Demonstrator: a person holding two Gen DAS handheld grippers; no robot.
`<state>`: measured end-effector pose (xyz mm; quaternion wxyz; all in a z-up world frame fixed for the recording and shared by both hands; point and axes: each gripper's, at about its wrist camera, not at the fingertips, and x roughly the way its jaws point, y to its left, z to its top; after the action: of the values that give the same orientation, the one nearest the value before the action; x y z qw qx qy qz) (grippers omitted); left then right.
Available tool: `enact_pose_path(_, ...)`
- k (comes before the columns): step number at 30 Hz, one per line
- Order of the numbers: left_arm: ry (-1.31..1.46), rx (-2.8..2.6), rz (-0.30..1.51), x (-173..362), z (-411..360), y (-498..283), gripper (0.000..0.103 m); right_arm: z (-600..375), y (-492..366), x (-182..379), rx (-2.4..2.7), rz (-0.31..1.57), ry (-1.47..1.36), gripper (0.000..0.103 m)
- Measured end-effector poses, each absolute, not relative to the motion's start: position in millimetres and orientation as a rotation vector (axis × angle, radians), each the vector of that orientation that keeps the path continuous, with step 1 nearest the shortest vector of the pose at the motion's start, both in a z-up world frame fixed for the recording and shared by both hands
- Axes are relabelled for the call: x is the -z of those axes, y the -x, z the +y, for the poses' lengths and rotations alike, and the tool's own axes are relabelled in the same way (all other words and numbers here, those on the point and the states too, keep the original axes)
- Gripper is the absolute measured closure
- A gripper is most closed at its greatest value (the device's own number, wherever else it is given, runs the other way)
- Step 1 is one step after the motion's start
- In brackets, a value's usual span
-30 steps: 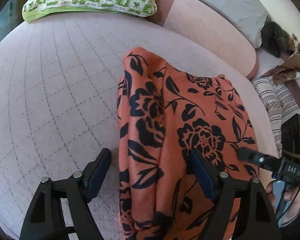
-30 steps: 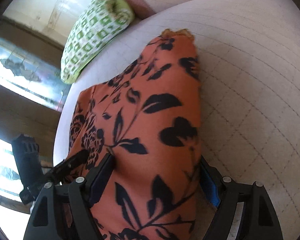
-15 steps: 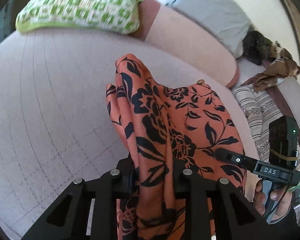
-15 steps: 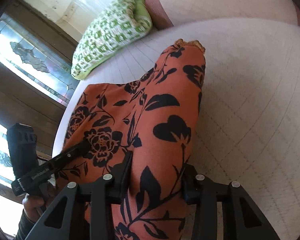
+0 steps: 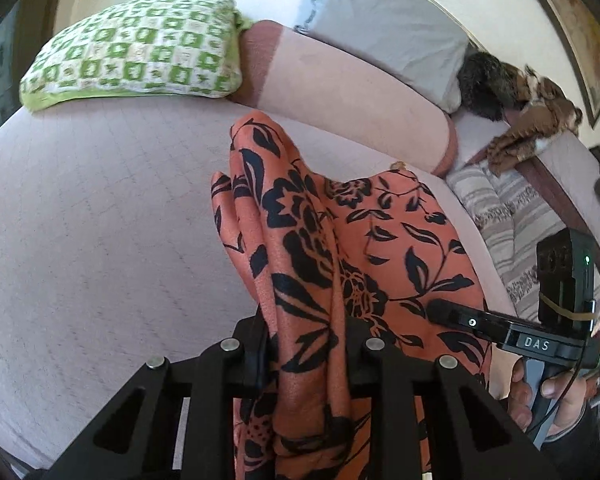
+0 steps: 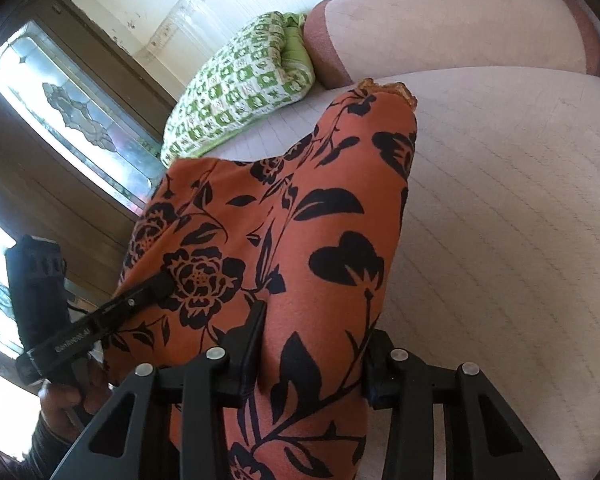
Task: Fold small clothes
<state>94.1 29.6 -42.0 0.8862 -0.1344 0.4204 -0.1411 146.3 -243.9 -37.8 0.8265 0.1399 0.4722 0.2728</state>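
On a pink quilted mattress, both grippers, left and right, clamp the orange floral garment's near edge; folding seems barely begun.

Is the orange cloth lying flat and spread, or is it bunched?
Bunched. The orange cloth rises in deep folds where the left gripper and right gripper pinch it; only its far part lies on the bed.
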Motion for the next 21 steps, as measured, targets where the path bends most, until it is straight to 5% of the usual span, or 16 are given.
enact_pose_path(21,0.192,0.368,0.806,5.6,-30.3,-123.5,0.076,-302.9,-157.3,-10.7,-0.531,0.907,-0.264,0.062)
